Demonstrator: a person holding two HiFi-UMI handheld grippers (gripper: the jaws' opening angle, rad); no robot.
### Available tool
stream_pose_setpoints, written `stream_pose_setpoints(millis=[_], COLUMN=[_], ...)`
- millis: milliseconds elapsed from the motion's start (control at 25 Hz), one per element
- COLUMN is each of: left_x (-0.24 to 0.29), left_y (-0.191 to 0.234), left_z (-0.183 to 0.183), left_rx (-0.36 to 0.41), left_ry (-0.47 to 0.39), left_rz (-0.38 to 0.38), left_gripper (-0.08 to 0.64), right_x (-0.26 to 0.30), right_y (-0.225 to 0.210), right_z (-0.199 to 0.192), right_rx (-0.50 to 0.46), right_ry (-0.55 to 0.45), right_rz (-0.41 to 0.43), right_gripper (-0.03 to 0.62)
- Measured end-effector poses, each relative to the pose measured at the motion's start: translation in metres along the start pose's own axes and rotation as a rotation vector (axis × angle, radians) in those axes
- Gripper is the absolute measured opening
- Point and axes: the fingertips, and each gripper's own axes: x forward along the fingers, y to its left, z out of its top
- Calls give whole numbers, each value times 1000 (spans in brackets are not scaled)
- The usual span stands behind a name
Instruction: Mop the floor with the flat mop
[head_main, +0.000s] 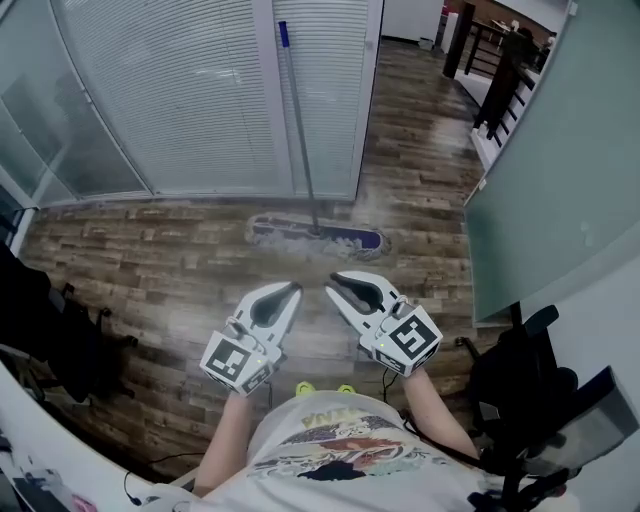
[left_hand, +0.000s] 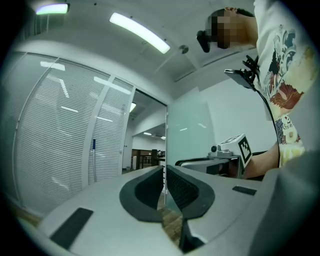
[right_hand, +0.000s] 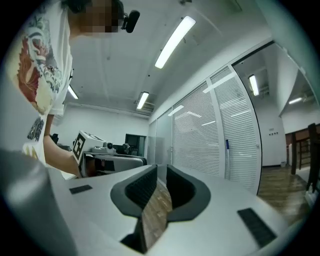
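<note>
Wood-plank floor (head_main: 150, 260) fills the middle of the head view, with a wall of glass panels and white blinds (head_main: 180, 90) across the upper left and centre. At the far left edge a dark office chair (head_main: 60, 340) stands on the planks. Against the blinds, just right of centre, the flat mop (head_main: 315, 236) leans upright: its long handle (head_main: 298, 120) with a blue tip rises along the panel frame, and its blue-grey head lies flat on the floor at the foot of the wall. Below the mop, well apart from it, the left gripper (head_main: 296, 288) is held level, pointing towards the mop head, its marker cube (head_main: 238, 362) nearest the person; in the left gripper view its dark pads (left_hand: 175, 187) meet at the tips, jaws closed on nothing, with the mop handle (left_hand: 93, 160) seen far off to the left. Just beside it, the right gripper (head_main: 331, 280) mirrors it, its tip near the left one's; the right gripper view shows its jaws drawn together too, only planks visible in the slit behind the tips. A frosted glass panel (head_main: 550, 180) fills the upper right, and a black chair (head_main: 520, 390) stands at lower right.
</note>
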Motion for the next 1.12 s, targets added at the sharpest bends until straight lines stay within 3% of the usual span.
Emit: stream_pose_setpoints(millis=[120,520,800,1120], left_x=[-8,-55,-80,-59], left_y=[11,47,84,134], left_z=[2,-6,-18,-27], left_rx=[12,7,-49,-80], left_ry=[31,25,41,52], left_rz=[-11,-56,-2,42], left_gripper=[28,28,28,28], right_x=[15,61,98,137], right_y=[7,32,42,2], right_z=[3,-16,-24,-35], right_rx=[67,50,51,26], right_ry=[-13,46,85,100], right_rz=[30,-11,25,59], right_gripper=[66,67,69,69])
